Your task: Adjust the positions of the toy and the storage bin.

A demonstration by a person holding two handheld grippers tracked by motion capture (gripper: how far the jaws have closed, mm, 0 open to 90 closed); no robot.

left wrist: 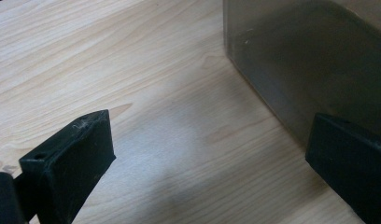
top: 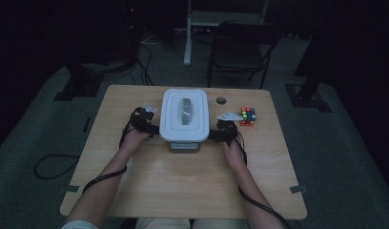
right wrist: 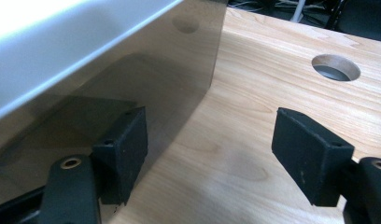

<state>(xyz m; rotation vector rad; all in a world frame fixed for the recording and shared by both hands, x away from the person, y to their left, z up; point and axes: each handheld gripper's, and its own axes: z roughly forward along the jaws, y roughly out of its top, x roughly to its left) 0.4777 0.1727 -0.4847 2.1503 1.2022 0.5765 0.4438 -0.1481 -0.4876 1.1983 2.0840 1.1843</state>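
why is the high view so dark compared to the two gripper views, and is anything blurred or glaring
High view: dim room, black edges, only the table and white lid lit. Left gripper view: bright wood, near jaws soft, box side murky. Right gripper view: lid rim blown out white, box wall mirrors a jaw.

The left gripper (left wrist: 207,158) is hovering low over the table (left wrist: 109,56), its two black jaws standing wide apart with bare pale wood showing between them. The box (left wrist: 310,60) is rising at the upper right, its grey wall (dim and slightly see-through) meeting the tabletop along a slanting edge. The right-hand jaw is sitting just in front of that wall; whether it is touching cannot be told. The other jaw is hanging over open wood, well clear of the box.
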